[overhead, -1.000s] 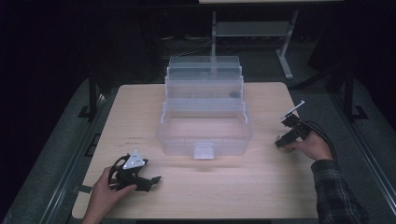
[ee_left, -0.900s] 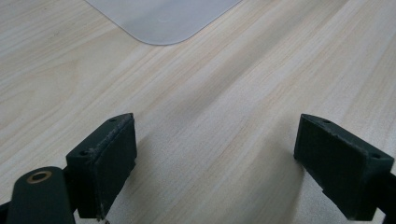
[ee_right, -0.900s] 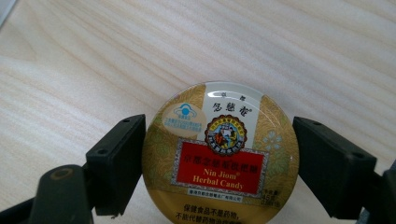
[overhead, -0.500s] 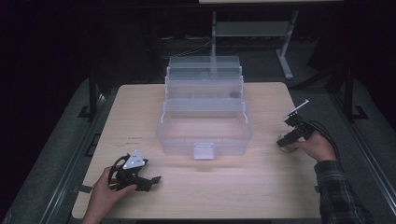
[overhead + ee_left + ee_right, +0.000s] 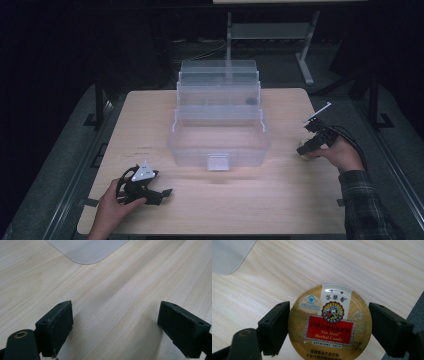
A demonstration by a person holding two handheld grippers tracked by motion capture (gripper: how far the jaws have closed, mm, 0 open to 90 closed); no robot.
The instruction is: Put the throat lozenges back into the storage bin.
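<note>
The left gripper (image 5: 159, 192) is seen parked on the table (image 5: 280, 210) near the front-left corner, jaws spread wide w/ nothing between them; in the left gripper view just bare wood is framed by the pads, w/ a rounded corner of the clear box (image 5: 87, 250) well ahead and a bit left of the jaw line. So that claw is well apart from the action and isn't the nearer one, imo.

Middle of the table: a clear plastic organizer box (image 5: 220, 135) is stood open, tiers stepped back toward the far side, the big bottom compartment facing the person. It looks empty as far as can be told, though a small dark thing is glimpsed in an upper tier, too small to ID.

Right side: the right gripper (image 5: 306, 148) is clamped on a round candy tin (image 5: 329, 322), gold lid w/ red label. It's gripped across its width, pads pressed on opposite edges, lid facing the cam. Being round, no long axis matters. Whether the tin is just off the wood can't be told.

Key relation for the next move, judged only: the box lies to the left of the right claw, near but not touching, its open bottom compartment being the closest spot. The tin would prob need carrying leftward and over the front wall, w/ the rim cleared before anything's let go
</note>
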